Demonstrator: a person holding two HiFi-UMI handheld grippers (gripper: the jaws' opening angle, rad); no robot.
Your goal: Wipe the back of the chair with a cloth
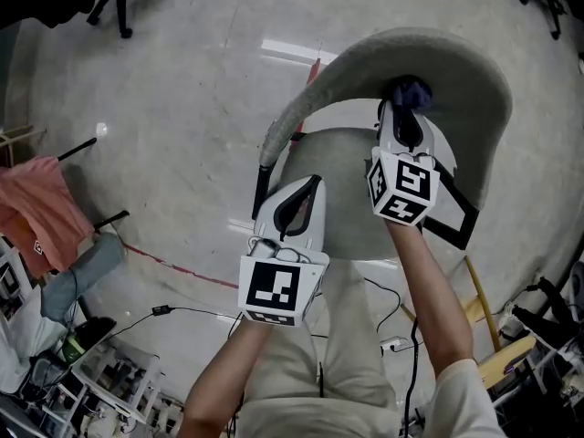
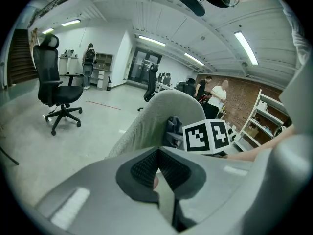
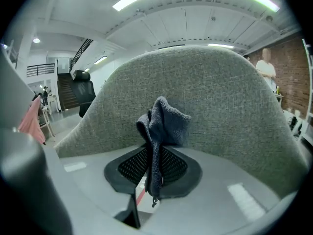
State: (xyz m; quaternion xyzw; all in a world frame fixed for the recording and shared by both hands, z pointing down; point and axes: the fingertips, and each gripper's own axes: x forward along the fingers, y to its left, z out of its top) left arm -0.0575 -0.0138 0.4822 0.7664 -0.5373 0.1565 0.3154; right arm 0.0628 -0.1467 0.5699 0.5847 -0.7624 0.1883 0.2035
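Note:
A grey fabric chair stands in front of me, its curved back [image 1: 429, 57] rising over the seat [image 1: 351, 176]. My right gripper [image 1: 402, 109] is shut on a dark blue cloth [image 1: 412, 90] and holds it against the inner face of the back near its top. In the right gripper view the cloth [image 3: 164, 121] sticks up bunched from the jaws, right in front of the chair back [image 3: 220, 92]. My left gripper [image 1: 313, 185] hovers over the seat's left side, shut with nothing in it. The left gripper view shows the chair back [image 2: 146, 119] and the cloth [image 2: 173, 129] to the right.
A pink garment [image 1: 35, 206] hangs at the left over shelves and clutter. Cables [image 1: 164, 311] run across the glossy floor near my legs. A black office chair [image 2: 57, 89] stands off to the left, with people and shelving far behind.

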